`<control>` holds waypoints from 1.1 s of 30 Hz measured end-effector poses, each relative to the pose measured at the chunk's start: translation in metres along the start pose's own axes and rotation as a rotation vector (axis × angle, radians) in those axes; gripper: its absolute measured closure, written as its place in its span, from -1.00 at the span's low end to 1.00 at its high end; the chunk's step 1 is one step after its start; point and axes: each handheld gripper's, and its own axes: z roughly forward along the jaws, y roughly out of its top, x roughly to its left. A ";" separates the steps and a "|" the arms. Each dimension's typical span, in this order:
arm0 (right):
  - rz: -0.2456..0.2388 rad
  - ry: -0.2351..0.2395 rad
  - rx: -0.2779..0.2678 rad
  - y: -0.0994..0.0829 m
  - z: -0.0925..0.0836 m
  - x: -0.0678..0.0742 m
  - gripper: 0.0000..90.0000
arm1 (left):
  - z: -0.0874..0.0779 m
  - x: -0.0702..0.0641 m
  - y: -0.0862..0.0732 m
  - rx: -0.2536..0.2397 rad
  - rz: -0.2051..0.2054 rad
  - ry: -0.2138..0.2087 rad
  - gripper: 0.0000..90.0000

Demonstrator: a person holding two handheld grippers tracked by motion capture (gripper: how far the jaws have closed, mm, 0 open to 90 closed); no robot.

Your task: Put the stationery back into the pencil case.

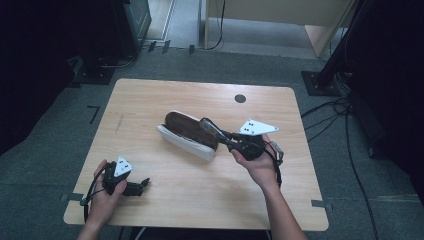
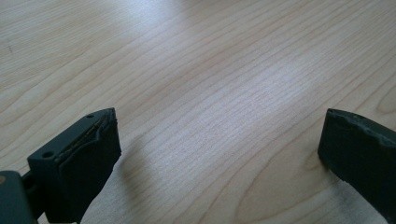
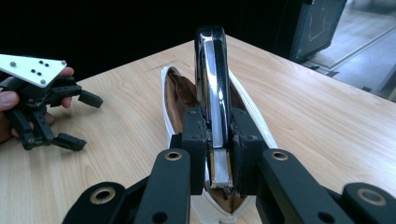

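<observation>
Right gripper view: the right tongs (image 3: 218,140) pinch a shoehorn (image 3: 212,84) over the shoe (image 3: 180,93), next sliding it in, while the left tongs (image 3: 79,119), spread, wait near the desk's (image 3: 327,116) left.

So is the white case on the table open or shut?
Open: the case gapes, its brown lining showing, and the right claw holds a shiny metal piece above it.

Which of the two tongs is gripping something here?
The right tongs, shut on the shiny metal spoon over the white pouch. The left tongs stand open above the bare table.
</observation>
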 end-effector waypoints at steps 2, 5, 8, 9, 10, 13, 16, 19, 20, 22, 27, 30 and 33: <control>0.005 0.005 0.007 0.000 0.007 -0.001 0.75 | 0.000 0.001 0.000 0.005 -0.005 -0.008 -1.00; 0.010 0.010 0.018 0.000 0.018 -0.004 0.75 | 0.001 0.001 0.000 0.007 -0.008 -0.020 -1.00; 0.016 0.013 0.029 -0.001 0.028 -0.007 0.75 | 0.001 0.002 0.000 0.011 -0.007 -0.027 -1.00; 0.020 0.017 0.034 -0.002 0.033 -0.009 0.75 | 0.001 0.003 0.000 0.017 -0.020 -0.038 -1.00; 0.016 0.018 0.038 -0.002 0.035 -0.011 0.75 | 0.001 0.003 0.000 0.019 -0.024 -0.043 -1.00; 0.004 0.028 0.048 -0.004 0.045 -0.014 0.75 | 0.002 0.004 0.001 0.025 -0.020 -0.056 -1.00; 0.002 0.031 0.070 -0.007 0.057 -0.017 0.75 | 0.002 0.004 0.001 0.023 -0.020 -0.060 -1.00; -0.013 0.037 0.082 -0.009 0.067 -0.018 0.75 | 0.002 0.004 0.001 0.024 -0.017 -0.064 -1.00; -0.014 0.036 0.087 -0.010 0.069 -0.018 0.75 | 0.002 0.004 0.001 0.026 -0.015 -0.064 -1.00; -0.009 0.033 0.097 -0.013 0.074 -0.020 0.75 | 0.002 0.004 0.001 0.026 -0.012 -0.066 -1.00; -0.018 0.032 0.121 -0.019 0.084 -0.020 0.75 | 0.002 0.004 0.001 0.027 -0.011 -0.068 -1.00; -0.020 0.032 0.136 -0.022 0.088 -0.019 0.75 | 0.002 0.004 0.001 0.026 -0.011 -0.068 -1.00; -0.024 0.031 0.143 -0.024 0.092 -0.019 0.75 | 0.002 0.004 0.001 0.027 -0.010 -0.068 -1.00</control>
